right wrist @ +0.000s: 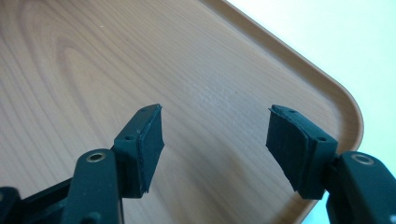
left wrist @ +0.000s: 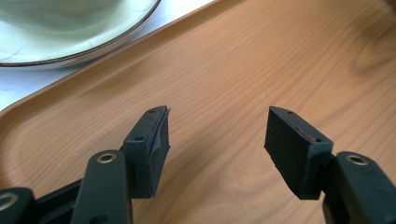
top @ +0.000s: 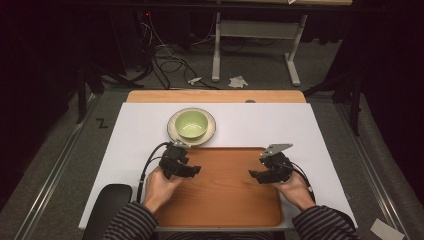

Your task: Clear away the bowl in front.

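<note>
— Grippers?
— Left gripper (top: pixel 196 170) and right gripper (top: pixel 252 174) both gape, holding nothing, over the wooden tray (top: pixel 225 200).
— Bowl?
— Green bowl (top: pixel 192 123) sits on its plate (top: pixel 172 131) beyond the tray. No readable writing.

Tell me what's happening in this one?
A person holds the left gripper and the right gripper low over a bare wooden tray, jaws open and gripping nothing. A green bowl sits on a plate just beyond the tray's far edge, nearest the left gripper and untouched. Nothing has been loaded onto the tray yet.
</note>
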Demonstrator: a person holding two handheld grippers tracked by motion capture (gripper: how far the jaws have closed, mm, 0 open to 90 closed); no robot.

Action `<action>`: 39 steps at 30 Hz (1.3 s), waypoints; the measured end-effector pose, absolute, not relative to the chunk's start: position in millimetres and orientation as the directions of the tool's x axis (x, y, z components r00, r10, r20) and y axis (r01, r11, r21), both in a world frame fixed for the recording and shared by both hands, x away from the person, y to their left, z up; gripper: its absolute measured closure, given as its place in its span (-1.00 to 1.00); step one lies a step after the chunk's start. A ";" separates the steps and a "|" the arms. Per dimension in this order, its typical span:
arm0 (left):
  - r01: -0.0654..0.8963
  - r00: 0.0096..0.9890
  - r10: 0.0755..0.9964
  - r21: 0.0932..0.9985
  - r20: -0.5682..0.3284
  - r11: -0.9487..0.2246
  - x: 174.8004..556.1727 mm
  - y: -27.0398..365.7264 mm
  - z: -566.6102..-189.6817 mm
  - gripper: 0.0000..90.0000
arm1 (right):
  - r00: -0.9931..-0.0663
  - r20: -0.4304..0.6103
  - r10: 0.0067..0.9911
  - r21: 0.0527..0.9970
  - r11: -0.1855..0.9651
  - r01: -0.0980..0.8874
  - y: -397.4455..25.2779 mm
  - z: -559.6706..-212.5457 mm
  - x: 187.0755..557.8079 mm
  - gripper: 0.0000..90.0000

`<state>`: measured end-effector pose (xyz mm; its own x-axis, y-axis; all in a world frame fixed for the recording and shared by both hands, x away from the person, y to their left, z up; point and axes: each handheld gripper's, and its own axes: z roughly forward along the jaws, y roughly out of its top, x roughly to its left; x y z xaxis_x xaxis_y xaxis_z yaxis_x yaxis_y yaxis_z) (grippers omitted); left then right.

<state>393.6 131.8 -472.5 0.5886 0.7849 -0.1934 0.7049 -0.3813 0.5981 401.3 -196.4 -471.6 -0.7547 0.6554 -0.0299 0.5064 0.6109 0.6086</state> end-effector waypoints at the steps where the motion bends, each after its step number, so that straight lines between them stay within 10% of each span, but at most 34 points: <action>1: 0.704 0.590 0.786 0.596 -0.185 -0.387 393.4 130.9 -473.4 -0.11 | -0.759 -0.029 0.651 0.608 0.614 0.503 -196.1 -471.8 401.3 -0.17; 39: 0.706 0.625 0.756 0.552 -0.192 -0.444 393.4 123.7 -473.6 -0.43 | -0.764 -0.030 0.644 0.594 0.626 0.505 -193.9 -473.7 401.5 -0.18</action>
<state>393.4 123.7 -473.6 0.6254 0.7563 -0.1920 0.7060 -0.4437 0.5520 401.5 -193.9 -473.7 -0.7640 0.6445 -0.0303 0.5049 0.6265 0.5938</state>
